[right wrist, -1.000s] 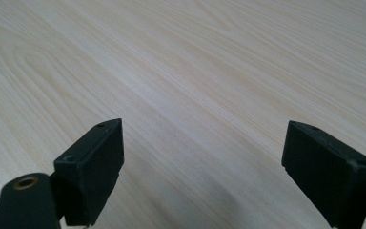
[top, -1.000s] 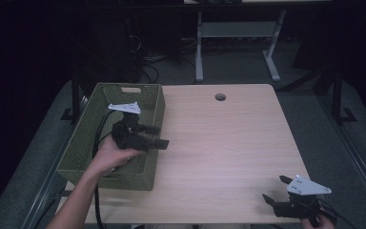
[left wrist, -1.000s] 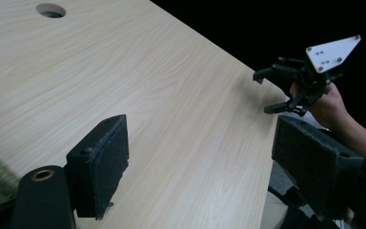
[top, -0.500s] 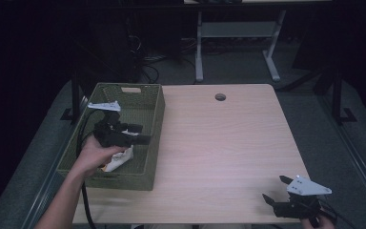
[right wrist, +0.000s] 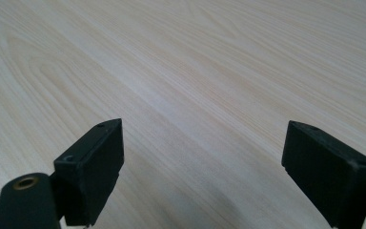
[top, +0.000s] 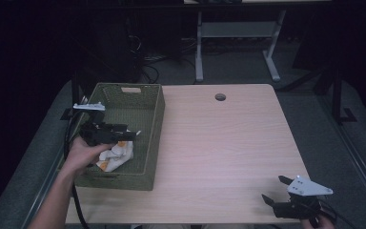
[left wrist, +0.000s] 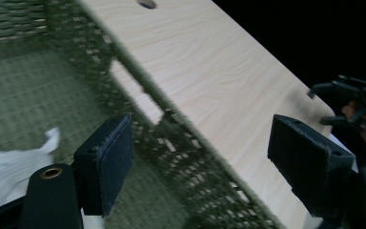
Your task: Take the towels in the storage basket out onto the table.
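1 basket (top: 153,125), 1 white cloth (top: 116,155), 2 hand-held grippers, 1 table (top: 228,143).

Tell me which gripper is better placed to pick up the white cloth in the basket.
Left. The left gripper hangs open just above the white cloth inside the green basket, while the right gripper sits at the table's opposite near corner.

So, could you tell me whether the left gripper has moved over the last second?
Yes. The left gripper has drawn back toward the green basket's near-left corner, away from its right wall.
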A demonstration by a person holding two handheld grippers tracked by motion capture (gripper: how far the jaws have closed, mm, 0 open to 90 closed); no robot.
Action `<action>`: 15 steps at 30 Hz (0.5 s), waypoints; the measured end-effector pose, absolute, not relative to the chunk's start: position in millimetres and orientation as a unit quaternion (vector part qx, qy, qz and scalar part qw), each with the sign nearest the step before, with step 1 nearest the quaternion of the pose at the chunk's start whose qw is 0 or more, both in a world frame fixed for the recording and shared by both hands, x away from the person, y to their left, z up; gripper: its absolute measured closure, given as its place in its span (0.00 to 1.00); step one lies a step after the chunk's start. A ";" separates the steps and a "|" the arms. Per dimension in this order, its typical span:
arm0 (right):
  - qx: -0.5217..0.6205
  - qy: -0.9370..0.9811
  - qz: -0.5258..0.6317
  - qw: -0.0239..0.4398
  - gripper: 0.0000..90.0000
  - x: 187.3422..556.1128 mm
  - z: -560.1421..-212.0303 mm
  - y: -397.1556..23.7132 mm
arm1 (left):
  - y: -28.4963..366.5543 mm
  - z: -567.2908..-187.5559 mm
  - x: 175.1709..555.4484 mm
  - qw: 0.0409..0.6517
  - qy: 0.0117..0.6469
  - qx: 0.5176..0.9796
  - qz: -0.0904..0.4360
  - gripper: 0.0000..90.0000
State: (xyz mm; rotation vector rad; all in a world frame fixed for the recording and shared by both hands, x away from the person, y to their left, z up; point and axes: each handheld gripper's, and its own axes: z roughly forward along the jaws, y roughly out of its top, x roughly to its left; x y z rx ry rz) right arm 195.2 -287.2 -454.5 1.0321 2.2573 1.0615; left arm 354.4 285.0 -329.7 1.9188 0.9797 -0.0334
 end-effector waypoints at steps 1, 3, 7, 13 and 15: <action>0.374 0.815 0.385 0.219 0.15 195.3 -454.6 -287.1 | 285.0 -329.7 354.4 0.474 0.400 0.784 -0.014 0.26; 0.373 0.815 0.385 0.219 0.15 195.4 -454.8 -287.2 | 289.7 -332.6 356.6 0.463 0.409 0.786 -0.008 0.26; 0.373 0.816 0.383 0.220 0.15 194.8 -454.6 -286.9 | 299.7 -337.9 360.7 0.452 0.432 0.781 0.011 0.26; 0.374 0.816 0.383 0.219 0.15 195.2 -455.2 -286.6 | 307.8 -347.3 366.7 0.424 0.461 0.779 0.022 0.26; 0.373 0.816 0.383 0.219 0.15 195.2 -455.1 -286.6 | 309.9 -350.5 369.5 0.415 0.471 0.778 0.022 0.26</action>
